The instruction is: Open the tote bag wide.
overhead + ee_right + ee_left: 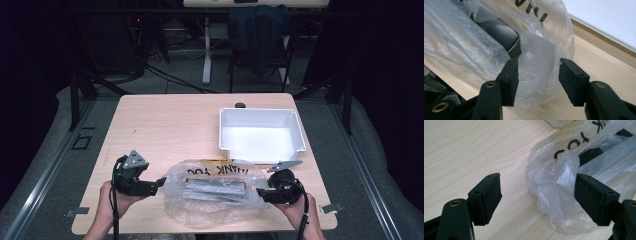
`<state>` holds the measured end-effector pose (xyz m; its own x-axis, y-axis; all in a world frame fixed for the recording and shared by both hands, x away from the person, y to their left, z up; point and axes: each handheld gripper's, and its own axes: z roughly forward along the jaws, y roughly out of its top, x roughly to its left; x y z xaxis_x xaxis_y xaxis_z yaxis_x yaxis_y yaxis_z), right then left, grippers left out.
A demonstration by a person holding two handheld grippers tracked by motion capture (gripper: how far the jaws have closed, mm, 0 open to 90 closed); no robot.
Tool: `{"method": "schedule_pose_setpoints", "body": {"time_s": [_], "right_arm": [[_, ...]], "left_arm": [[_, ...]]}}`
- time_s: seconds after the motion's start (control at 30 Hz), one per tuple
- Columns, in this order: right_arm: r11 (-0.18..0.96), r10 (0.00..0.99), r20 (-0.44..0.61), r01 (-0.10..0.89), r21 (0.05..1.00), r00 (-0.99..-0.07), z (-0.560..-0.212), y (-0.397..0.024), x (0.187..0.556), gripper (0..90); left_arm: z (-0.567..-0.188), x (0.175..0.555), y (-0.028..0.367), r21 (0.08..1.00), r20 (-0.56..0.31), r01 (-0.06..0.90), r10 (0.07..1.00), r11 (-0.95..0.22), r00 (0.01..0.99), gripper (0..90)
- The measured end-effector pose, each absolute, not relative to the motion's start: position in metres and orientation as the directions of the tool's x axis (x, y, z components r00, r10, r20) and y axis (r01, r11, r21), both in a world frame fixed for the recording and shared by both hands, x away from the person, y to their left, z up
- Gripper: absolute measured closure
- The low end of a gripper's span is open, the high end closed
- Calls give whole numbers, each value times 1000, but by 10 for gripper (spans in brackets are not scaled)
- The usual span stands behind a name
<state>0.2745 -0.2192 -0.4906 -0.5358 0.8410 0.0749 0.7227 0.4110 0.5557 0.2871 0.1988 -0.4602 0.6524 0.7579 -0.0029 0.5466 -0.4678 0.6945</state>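
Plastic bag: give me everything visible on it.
The plastic bag is clear, thin, crinkled film with black "THANK YOU" lettering, lying flat on the wooden table at its near edge, just in front of the white bin. Long dark and grey items show through it. The left gripper and right gripper are open at its two ends, each with film between the pads.
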Motion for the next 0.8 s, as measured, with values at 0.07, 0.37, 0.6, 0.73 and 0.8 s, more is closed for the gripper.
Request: {"method": "schedule_pose_setpoints", "body": {"time_s": [0.07,0.37,0.6,0.73,0.8], "right_arm": [[407,841,73,717,567,-535,-487,-218,273,472],[402,841,68,705,585,-536,-485,-216,274,476],[415,837,68,711,568,-543,-489,-213,278,524],[417,839,69,719,556,-540,-495,-212,280,607],[425,836,69,723,545,-544,-498,-213,282,679]], "left_arm": [[-456,285,197,701,1,537,753,-469,658,209],[-446,278,180,733,-10,475,691,-486,723,223],[-468,281,147,675,20,466,646,-571,763,370],[-494,292,141,622,38,492,651,-609,758,569],[-507,299,142,589,38,519,662,-620,749,694]]}}
